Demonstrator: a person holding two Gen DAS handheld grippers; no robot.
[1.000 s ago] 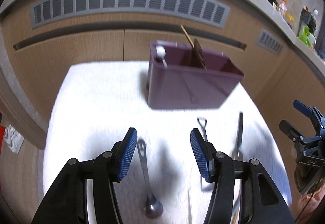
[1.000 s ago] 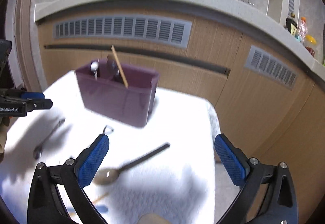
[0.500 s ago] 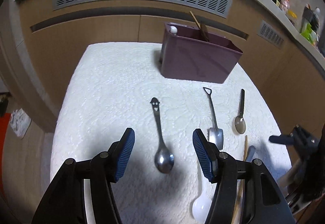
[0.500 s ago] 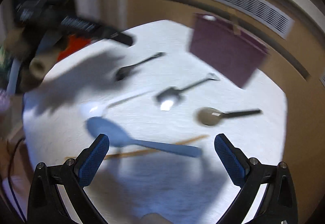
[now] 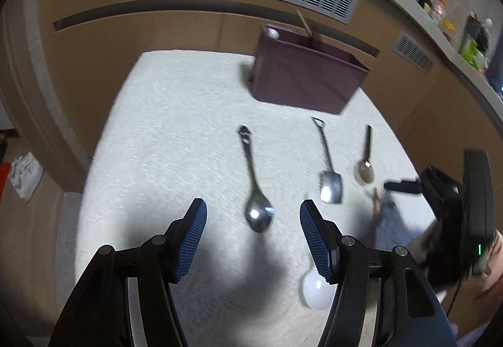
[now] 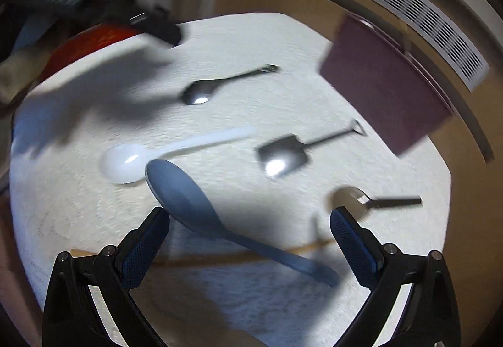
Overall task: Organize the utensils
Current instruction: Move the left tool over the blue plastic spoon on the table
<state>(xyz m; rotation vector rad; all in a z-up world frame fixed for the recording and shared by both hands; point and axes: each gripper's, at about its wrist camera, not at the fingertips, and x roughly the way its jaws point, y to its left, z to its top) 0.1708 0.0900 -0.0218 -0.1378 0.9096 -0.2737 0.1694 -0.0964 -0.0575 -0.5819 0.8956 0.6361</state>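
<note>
We've got both grippers over the white textured cloth (image 5: 163, 133), nothing picked up yet. Left gripper (image 5: 253, 235) hangs w/ jaws about half apart and empty, the steel spoon (image 5: 254, 186) lying on the cloth ahead of its blue ribbed pads (image 5: 192, 237). Right gripper (image 6: 248, 248) stands wide open, also empty, w/ the blue plastic spoon (image 6: 201, 211) lying on the cloth between and beyond its pads, not touched as far as we can tell; frame is blurred.

The rest lie spread flat on the cloth: a white plastic spoon (image 6: 151, 155), a shovel-shaped metal spoon (image 6: 289, 152), a small spoon w/ dark handle (image 6: 371, 199), and a thin wooden stick (image 6: 239, 255), prob. a chopstick, crossing under the blue handle. The maroon plastic holder (image 5: 308, 79) stands at the far side of the cloth, w/ a few items already upright in it.

Our read on handling: the steel spoon is stiff, smooth, likely slippery, so we'd pinch across the narrow handle near mid-length, not the rounded bowl. The blue one looks light and rigid; its flat handle is the place to grip. All lie low on soft cloth, so pads must go close to the surface.
</note>
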